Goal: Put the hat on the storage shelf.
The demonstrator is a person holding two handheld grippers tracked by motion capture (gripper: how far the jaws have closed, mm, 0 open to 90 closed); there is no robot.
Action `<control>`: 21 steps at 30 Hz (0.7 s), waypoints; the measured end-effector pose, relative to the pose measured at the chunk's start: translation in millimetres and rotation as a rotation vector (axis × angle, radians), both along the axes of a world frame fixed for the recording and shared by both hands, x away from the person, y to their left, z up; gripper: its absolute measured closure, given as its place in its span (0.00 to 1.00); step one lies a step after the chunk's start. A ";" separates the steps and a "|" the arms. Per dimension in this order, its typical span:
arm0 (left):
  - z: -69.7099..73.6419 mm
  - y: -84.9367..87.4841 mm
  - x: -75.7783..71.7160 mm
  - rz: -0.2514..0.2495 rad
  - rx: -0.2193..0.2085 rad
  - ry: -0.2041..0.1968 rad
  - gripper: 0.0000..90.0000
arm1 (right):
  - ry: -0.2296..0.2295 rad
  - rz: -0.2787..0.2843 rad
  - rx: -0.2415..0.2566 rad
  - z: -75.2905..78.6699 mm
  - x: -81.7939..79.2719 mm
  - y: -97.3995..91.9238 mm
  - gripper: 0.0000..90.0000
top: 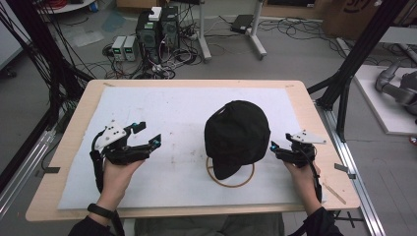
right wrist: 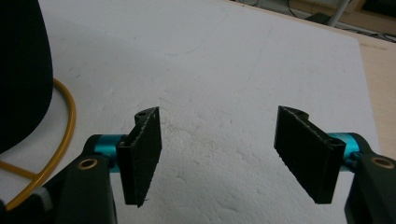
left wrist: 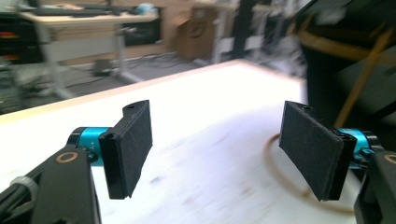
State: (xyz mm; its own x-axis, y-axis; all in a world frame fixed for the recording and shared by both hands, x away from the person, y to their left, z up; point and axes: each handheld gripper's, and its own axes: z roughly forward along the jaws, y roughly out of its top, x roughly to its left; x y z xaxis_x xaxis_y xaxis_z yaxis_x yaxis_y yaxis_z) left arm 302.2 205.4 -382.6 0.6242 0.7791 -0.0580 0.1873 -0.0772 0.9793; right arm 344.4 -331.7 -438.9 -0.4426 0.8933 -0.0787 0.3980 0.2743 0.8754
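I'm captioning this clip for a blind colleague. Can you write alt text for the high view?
A black cap sits on a wooden stand whose ring base rests on a white mat covering a wooden table. A person's hands hold the left gripper and the right gripper on either side of it, both open and empty.

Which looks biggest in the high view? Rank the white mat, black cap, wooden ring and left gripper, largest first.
1. white mat
2. black cap
3. left gripper
4. wooden ring, unsure, since the cap hides much of it; it may match the gripper.
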 end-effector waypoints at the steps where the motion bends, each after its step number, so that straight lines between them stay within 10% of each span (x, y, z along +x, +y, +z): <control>1: -4.0 3.7 0.8 0.015 0.003 0.005 0.28 | -0.003 -0.002 0.004 0.0 0.7 -0.4 0.35; 12: -37.2 25.7 1.9 0.132 0.052 0.047 0.26 | 0.011 -0.001 0.001 -2.9 3.8 2.8 0.35; 21: -46.6 21.0 6.2 0.125 0.055 0.070 0.26 | 0.019 -0.008 0.000 -5.0 4.3 2.3 0.34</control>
